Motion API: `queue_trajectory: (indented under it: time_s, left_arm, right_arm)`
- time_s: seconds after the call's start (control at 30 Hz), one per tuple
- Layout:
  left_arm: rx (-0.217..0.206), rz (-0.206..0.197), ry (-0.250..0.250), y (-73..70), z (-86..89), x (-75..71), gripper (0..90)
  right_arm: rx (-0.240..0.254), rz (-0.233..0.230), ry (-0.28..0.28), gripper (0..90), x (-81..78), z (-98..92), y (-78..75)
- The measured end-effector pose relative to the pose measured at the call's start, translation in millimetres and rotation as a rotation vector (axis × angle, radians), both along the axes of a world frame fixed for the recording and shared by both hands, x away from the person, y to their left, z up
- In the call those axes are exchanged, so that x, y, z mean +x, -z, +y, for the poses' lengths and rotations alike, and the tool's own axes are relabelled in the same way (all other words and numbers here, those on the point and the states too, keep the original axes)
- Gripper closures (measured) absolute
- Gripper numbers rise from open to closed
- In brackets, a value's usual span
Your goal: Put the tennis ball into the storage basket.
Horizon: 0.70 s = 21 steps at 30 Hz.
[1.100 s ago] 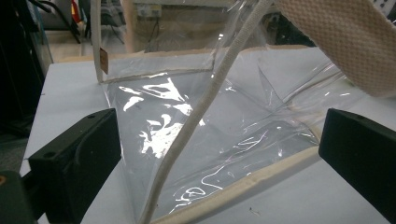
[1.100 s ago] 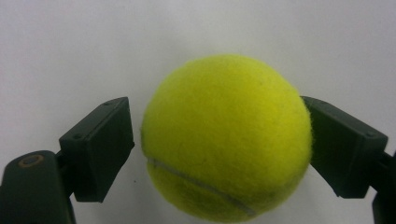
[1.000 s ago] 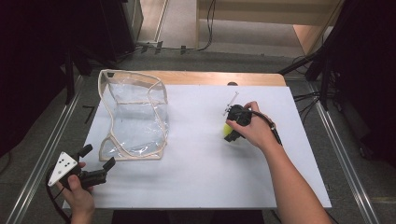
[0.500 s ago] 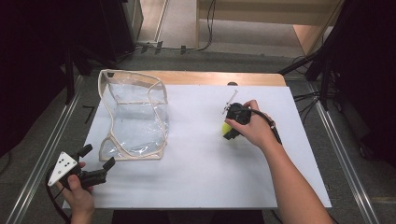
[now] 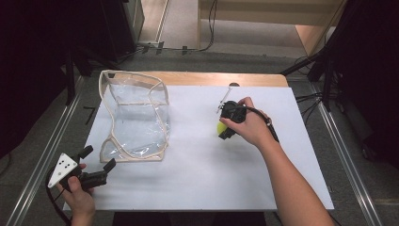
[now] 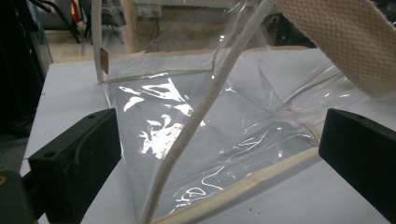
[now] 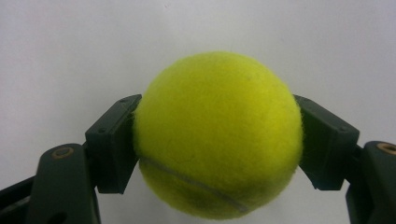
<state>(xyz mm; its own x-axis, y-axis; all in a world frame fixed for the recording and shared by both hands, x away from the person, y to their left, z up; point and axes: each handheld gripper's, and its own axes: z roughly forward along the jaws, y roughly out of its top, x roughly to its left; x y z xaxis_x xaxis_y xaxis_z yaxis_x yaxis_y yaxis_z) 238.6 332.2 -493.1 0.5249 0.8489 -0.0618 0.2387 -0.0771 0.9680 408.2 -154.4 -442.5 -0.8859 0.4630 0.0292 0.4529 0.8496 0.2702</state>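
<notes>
- Tennis ball (image 7: pixel 217 135): it sits clamped between the two black jaws of my right gripper (image 5: pixel 225 132), a pad pressed into each side of its felt. In the high view it shows as a yellow spot (image 5: pixel 220 128) under my right hand (image 5: pixel 249 126), well to the right of the clear bag (image 5: pixel 134 113). I judge the pick-up done.
- What is left, as I read it: carrying the ball leftward to the clear bag and dropping it through the open top. None of that has begun; the ball remains well apart from the bag.
- The clear bag stands on the white table (image 5: pixel 197 174) with its cream-trimmed mouth up. Seen along my left gripper's jaws, its transparent wall and cream edging (image 6: pixel 196 116) lie right ahead.
- My left gripper (image 5: pixel 96 165) waits just beside the bag's near left corner, jaws spread wide with nothing between them, not touching the bag.
- Against the earlier frame: my right jaws have just been closing, and they now stand fast on the ball. My right hand looks barely shifted relative to the bag; the ball peeks out a little more from beneath it.
- My left gripper and the bag lie as they did before.
</notes>
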Motion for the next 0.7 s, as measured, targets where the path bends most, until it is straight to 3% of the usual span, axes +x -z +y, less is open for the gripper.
queue_trajectory:
  time_s: [0.37,0.7]
  left_arm:
    - [-0.001,0.002,0.0,0.0,-0.2,0.2,0.0]
    - [-0.003,0.003,0.002,0.0,0.3,0.5,0.0]
  right_arm:
    - [0.006,-0.012,-0.044,22.3,0.6,21.1,-9.5]
    - [0.024,0.005,-0.092,22.4,2.6,44.0,-12.5]
